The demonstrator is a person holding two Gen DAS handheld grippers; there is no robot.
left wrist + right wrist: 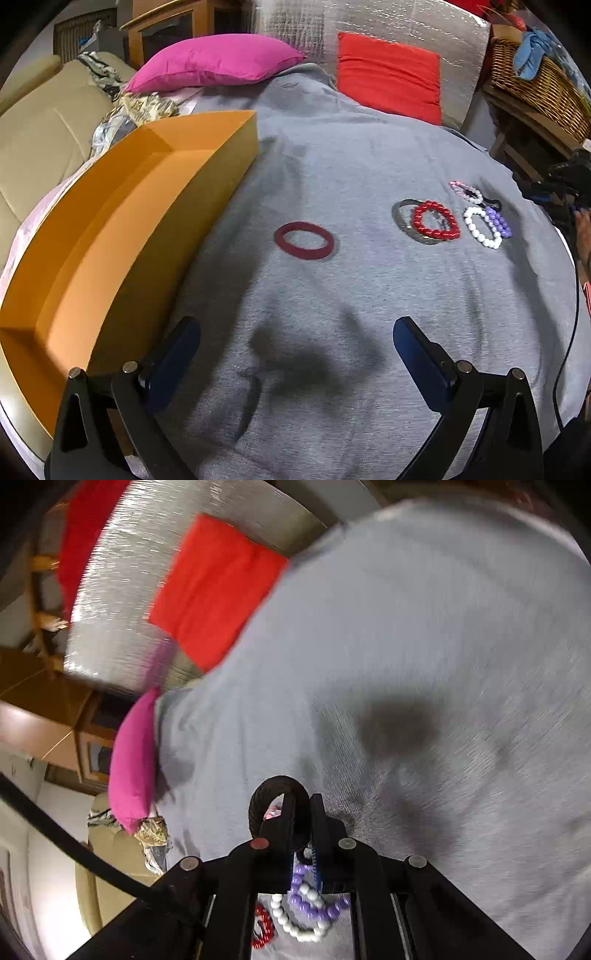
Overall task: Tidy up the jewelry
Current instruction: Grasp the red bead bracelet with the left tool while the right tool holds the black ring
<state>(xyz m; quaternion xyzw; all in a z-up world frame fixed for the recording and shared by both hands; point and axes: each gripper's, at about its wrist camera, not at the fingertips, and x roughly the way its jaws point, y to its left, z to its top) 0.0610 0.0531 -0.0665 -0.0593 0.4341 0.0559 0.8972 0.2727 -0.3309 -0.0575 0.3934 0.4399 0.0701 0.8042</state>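
My right gripper (pixel 301 806) is shut on a black braided ring (pixel 264 794), which loops up past the fingertips above the grey cloth (pixel 406 627). Beneath it lie a purple bead bracelet (pixel 310 908), a white bead bracelet (pixel 291 925) and a red bead bracelet (pixel 263 926). In the left wrist view my left gripper (pixel 297 343) stands open and empty over the cloth. Ahead of it lies a dark red ring (pixel 304 240). To the right sit the red bracelet (pixel 436 221) on a grey bangle (pixel 400 218), the white bracelet (pixel 480 230), the purple one (pixel 500 223) and a pink one (pixel 461 189).
An orange open box (pixel 147 206) lies along the cloth's left side. A pink cushion (pixel 218 61) and a red cushion (pixel 388 79) rest at the far edge. A wicker basket (pixel 543 85) stands at the far right, a beige sofa (pixel 40 140) at the left.
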